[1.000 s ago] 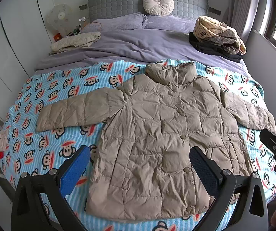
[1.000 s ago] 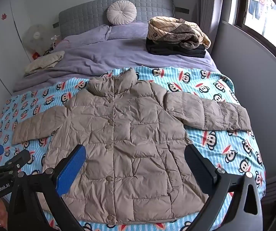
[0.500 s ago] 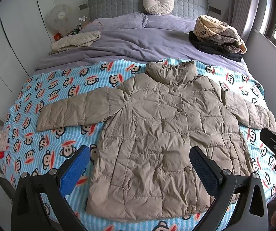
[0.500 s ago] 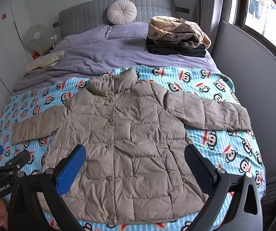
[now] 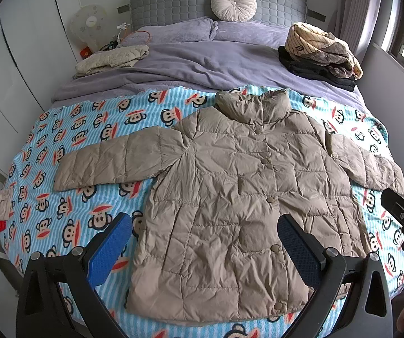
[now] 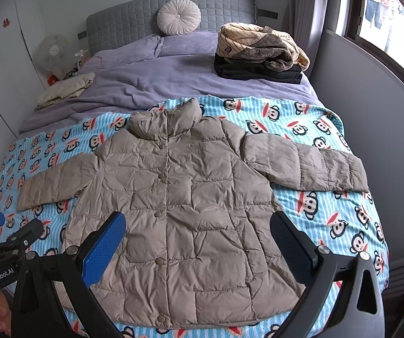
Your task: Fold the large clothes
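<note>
Tools first: left tool [image 5: 204,242] and right tool [image 6: 197,238] both hang spread wide with nothing in them, above the hem end of the puffer jacket [image 5: 238,197]. It's lying buttoned and face up, flat on the monkey-print blanket [image 5: 69,152] on the bed, sleeves out to both sides. I'd guess folding hasn't started, so I'd pinch each sleeve at the cuff and lay it straight across the chest, pressing air out so the padding doesn't spring back. Hard to tell: the hem's near corners sit behind the tool arms, and the far cuff is squashed by the fisheye edge in the left view.
</note>
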A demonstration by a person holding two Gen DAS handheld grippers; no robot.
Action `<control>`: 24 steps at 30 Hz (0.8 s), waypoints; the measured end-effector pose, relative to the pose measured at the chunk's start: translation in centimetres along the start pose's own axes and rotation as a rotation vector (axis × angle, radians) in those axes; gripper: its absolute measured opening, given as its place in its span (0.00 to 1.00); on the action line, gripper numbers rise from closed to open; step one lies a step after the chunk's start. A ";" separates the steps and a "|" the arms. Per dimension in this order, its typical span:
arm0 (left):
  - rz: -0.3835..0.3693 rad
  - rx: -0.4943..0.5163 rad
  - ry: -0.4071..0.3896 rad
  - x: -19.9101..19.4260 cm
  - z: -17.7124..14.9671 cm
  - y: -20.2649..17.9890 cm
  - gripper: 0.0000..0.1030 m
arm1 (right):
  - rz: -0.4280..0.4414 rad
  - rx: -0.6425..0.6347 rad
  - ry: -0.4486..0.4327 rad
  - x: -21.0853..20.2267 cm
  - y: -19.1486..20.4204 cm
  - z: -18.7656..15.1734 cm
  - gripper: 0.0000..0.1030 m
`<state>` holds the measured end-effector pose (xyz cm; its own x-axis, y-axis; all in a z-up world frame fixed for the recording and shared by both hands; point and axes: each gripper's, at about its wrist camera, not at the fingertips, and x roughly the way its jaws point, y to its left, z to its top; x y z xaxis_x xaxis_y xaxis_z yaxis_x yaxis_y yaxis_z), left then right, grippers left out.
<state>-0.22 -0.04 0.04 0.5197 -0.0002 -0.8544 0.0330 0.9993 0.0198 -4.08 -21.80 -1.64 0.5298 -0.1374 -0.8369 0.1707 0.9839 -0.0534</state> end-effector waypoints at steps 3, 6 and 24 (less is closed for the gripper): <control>0.000 0.000 0.000 0.3 -0.3 1.3 1.00 | 0.000 0.000 0.001 0.0 0.0 0.0 0.99; 0.001 0.000 0.000 0.3 -0.4 1.5 1.00 | 0.000 0.000 0.000 0.0 0.0 -0.1 0.99; 0.003 0.002 0.000 0.3 -0.4 1.5 1.00 | -0.001 -0.001 0.001 0.0 0.0 0.0 0.99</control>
<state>-0.37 1.44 -0.38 0.5201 0.0029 -0.8541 0.0327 0.9992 0.0232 -4.10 -21.78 -1.60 0.5291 -0.1381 -0.8373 0.1704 0.9839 -0.0546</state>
